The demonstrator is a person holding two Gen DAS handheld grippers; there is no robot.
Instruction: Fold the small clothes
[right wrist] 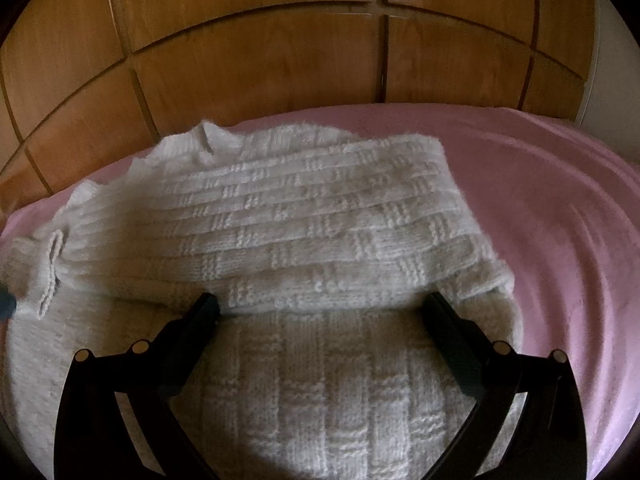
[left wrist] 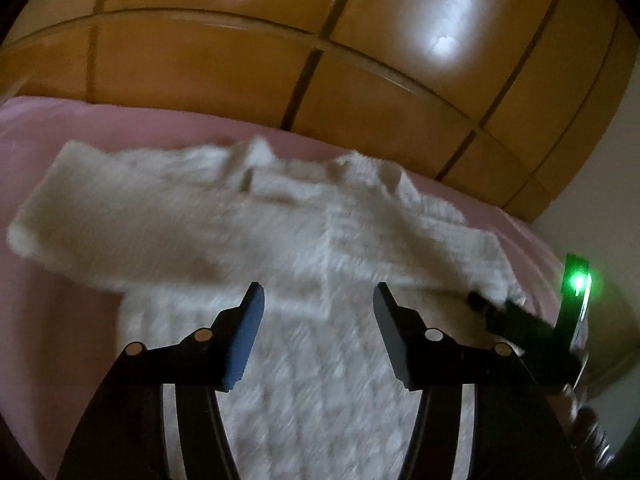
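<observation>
Lying flat, white sweater [right wrist: 312, 216] leaves pink bedcover [right wrist: 540, 208] clear rightward.

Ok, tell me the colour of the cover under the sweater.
Pink cover; clearest in the right wrist view.

I saw a pink sheet [right wrist: 540, 216] covering the bed, its far edge against a wardrobe [right wrist: 260, 64] of glossy orange-brown wood panels split by dark seams. Bright patches of light [left wrist: 444, 44] glared on the upper panels. A pale wall [left wrist: 600, 184] stood at the wardrobe's right edge.
</observation>
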